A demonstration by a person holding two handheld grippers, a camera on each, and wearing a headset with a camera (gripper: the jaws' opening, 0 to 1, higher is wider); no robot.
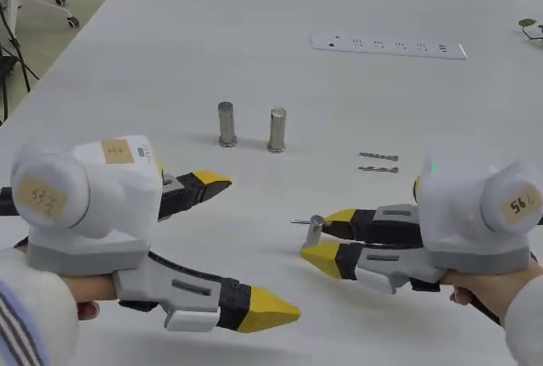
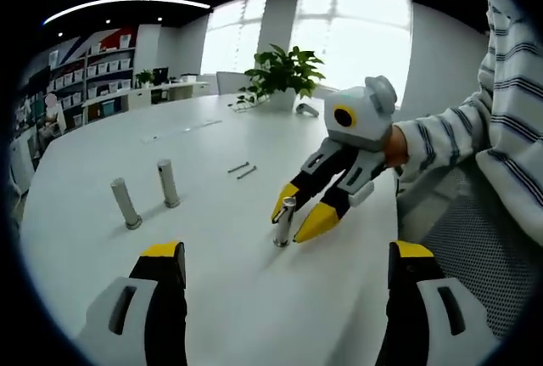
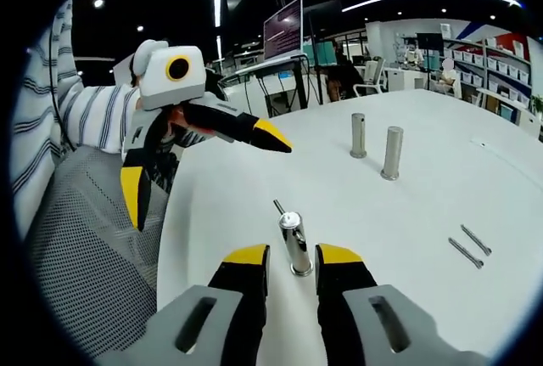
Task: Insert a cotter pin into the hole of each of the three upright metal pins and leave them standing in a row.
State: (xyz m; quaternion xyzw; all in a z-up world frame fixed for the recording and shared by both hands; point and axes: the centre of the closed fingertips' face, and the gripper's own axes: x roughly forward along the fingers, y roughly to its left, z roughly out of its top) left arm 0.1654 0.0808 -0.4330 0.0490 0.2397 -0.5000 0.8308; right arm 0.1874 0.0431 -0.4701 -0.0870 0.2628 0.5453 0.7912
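Note:
Two bare metal pins (image 1: 226, 124) (image 1: 277, 130) stand upright side by side at mid-table. A third metal pin (image 1: 315, 230) stands nearer me, with a cotter pin (image 1: 299, 222) poking out of its top to the left. My right gripper (image 1: 318, 236) has its jaws close on either side of this pin (image 3: 294, 243), with a small gap on each side. Two loose cotter pins (image 1: 378, 163) lie flat to the right of the bare pins. My left gripper (image 1: 242, 247) hovers wide open at the left and holds nothing; the third pin (image 2: 284, 222) stands ahead of it.
A white power strip (image 1: 388, 45) lies at the far side of the white table (image 1: 170, 52). A plant (image 2: 284, 73) stands at the table's far end. A striped sleeve (image 2: 501, 128) and a mesh chair (image 3: 76, 247) are near the table edge.

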